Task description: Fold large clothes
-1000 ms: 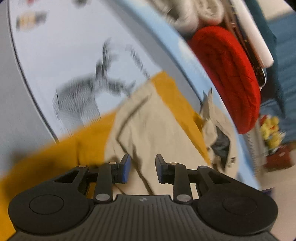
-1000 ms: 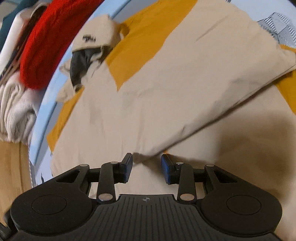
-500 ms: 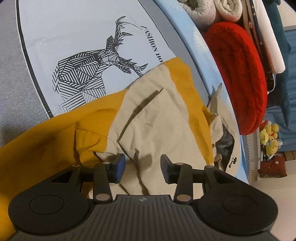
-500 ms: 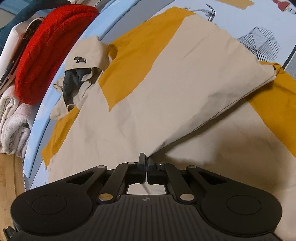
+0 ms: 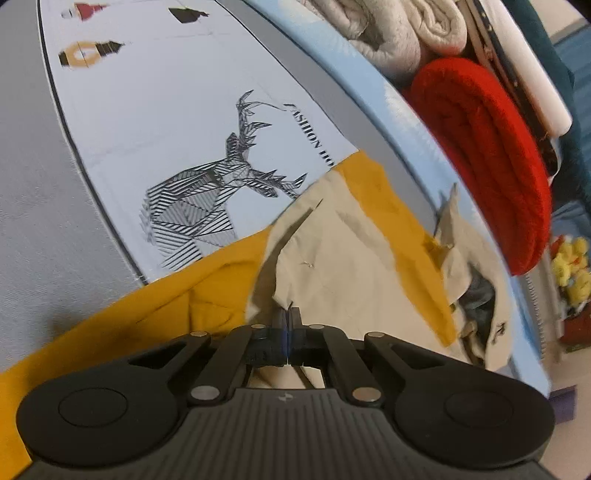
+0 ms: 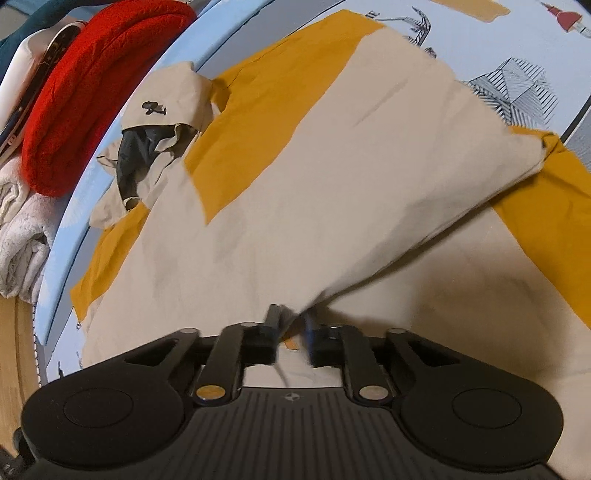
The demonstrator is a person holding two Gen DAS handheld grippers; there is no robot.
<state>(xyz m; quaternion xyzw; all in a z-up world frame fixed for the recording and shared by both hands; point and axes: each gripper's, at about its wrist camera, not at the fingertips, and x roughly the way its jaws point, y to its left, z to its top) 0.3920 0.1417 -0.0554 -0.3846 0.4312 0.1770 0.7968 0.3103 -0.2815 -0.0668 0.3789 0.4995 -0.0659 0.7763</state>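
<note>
A large beige and mustard-yellow hooded garment [image 5: 354,258] lies spread on a bed, its hood [image 5: 476,291] towards the bed's far edge. My left gripper [image 5: 286,321] is shut on a beige fold of the garment near its lower edge. In the right wrist view the same garment [image 6: 332,177] fills the frame, with a beige flap lifted and folded over the body. My right gripper [image 6: 291,325] has its jaws a small way apart around the flap's edge, with cloth between them. The hood [image 6: 162,125] lies at upper left.
The bedsheet [image 5: 177,122] is pale with a black deer print and a grey border. A red rolled blanket [image 5: 487,155] and pale rolled towels [image 5: 399,33] lie beyond the bed's blue edge. In the right wrist view the red blanket [image 6: 85,85] sits at upper left.
My left gripper went from open to shut on the beige fold. My right gripper shut on the flap's edge half a second ago and its jaws now stand slightly apart, the flap lifted higher.
</note>
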